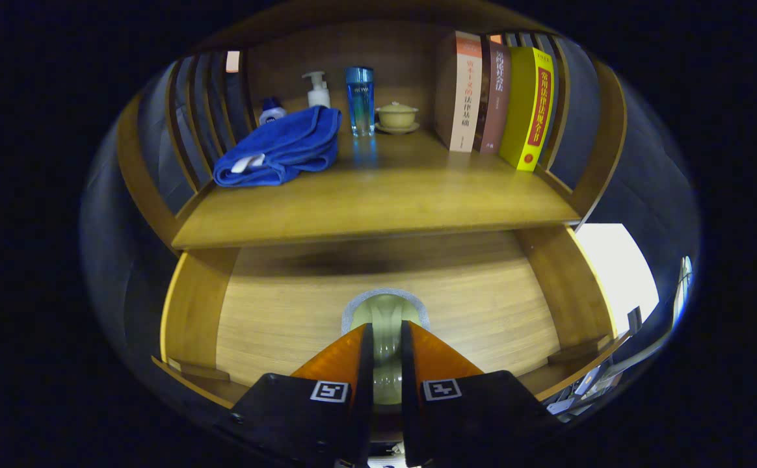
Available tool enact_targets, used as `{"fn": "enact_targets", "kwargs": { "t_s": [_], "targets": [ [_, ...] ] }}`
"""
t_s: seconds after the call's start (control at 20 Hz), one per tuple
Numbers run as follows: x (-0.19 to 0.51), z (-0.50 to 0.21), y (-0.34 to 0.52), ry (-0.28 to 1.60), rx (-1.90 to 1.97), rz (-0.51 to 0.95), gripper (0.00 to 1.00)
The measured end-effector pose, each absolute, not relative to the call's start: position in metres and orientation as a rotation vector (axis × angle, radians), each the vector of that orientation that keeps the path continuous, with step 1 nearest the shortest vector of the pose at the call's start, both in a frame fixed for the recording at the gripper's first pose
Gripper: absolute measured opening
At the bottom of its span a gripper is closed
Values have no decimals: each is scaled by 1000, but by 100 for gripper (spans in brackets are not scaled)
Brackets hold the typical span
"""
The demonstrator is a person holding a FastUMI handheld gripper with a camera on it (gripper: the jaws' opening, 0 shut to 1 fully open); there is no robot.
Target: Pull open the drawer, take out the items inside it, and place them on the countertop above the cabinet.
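Step in hand: lifting an item out of the open drawer (274,305), judged from the grasp already made; setting it on the surface (378,195) above comes next.
Hand-held gripper (386,338): narrowed, fingers close together and pressing on either side of a pale greenish bottle (385,318) with a grey rim around its far end.
Task's thing: bottle lying between the fingers, over the wooden floor of the drawer, roughly midway between the drawer's two side walls.
Grip quality: seems centred, the bottle running along the line of the fingers; hard to tell how far down its body the pads reach.
Lifting well: rise straight up first, clear of the drawer's walls, then clear of the front edge of the surface overhead before moving forward.
Risk overhead: the edge of the surface hangs just above the drawer's back; a forward push too early would knock the bottle against it.
Landing spot: bare wood at the front middle of the surface, between the blue towel (281,149) and the upright books (495,97).
Keep away from: blue glass (359,101), pump bottle (318,91) and small lidded cup (397,116) standing near the back.
Release: only once the bottle rests fully on the wood, as a rounded body may roll.
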State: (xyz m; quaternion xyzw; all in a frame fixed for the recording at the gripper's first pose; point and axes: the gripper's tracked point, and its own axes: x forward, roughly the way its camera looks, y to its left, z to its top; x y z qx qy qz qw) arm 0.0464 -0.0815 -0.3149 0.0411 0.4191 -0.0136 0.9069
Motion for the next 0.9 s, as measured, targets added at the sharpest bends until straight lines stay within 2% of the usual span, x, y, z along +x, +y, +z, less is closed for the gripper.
{"fn": "enact_targets", "kwargs": {
  "t_s": [0.55,0.9],
  "targets": [
    [85,-218,-86,776,87,-25,28],
    [134,-199,-88,752,65,-31,28]
  ]
}}
